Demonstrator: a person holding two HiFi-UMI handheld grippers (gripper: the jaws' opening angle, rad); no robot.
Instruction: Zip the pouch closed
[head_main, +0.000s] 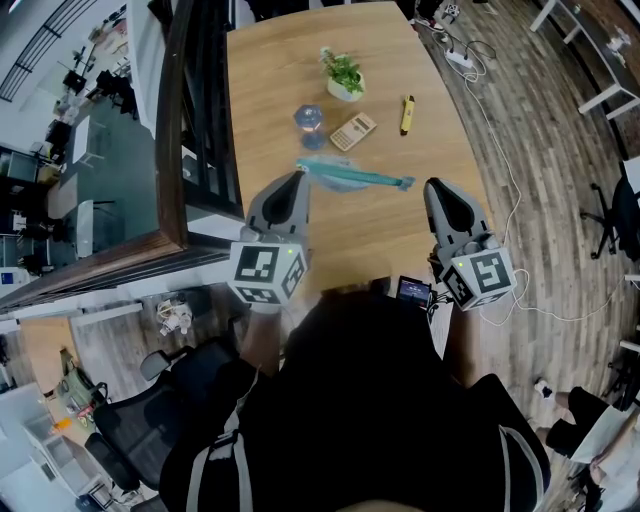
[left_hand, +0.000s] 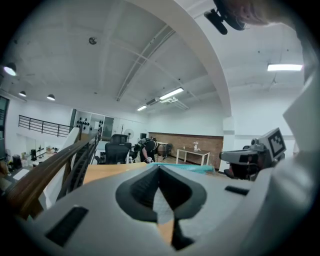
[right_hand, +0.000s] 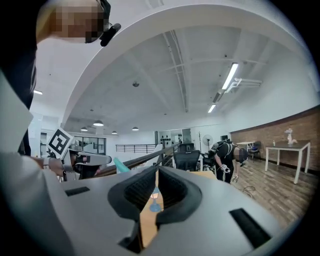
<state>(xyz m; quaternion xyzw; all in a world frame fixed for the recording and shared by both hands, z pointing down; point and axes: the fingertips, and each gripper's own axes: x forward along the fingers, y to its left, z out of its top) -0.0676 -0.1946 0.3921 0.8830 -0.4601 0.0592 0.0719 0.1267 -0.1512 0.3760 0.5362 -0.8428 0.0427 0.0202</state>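
The teal pouch (head_main: 352, 176) lies stretched across the wooden table (head_main: 280, 70), left end slightly raised. My left gripper (head_main: 300, 175) is shut on that left end; in the left gripper view its jaws (left_hand: 159, 169) meet, with pale mesh fabric pinched between them and the pouch (left_hand: 186, 169) running off to the right. My right gripper (head_main: 432, 185) hovers just right of the pouch's right tip, apart from it. Its jaws (right_hand: 155, 172) stand a narrow gap apart with nothing between them; only table and a blue cup (right_hand: 155, 205) show through.
Beyond the pouch stand a blue cup (head_main: 309, 119), a calculator (head_main: 353, 131), a yellow marker (head_main: 407, 114) and a potted plant (head_main: 345, 78). A dark railing (head_main: 185, 120) runs along the table's left edge. A small screen (head_main: 413, 291) sits by the near edge.
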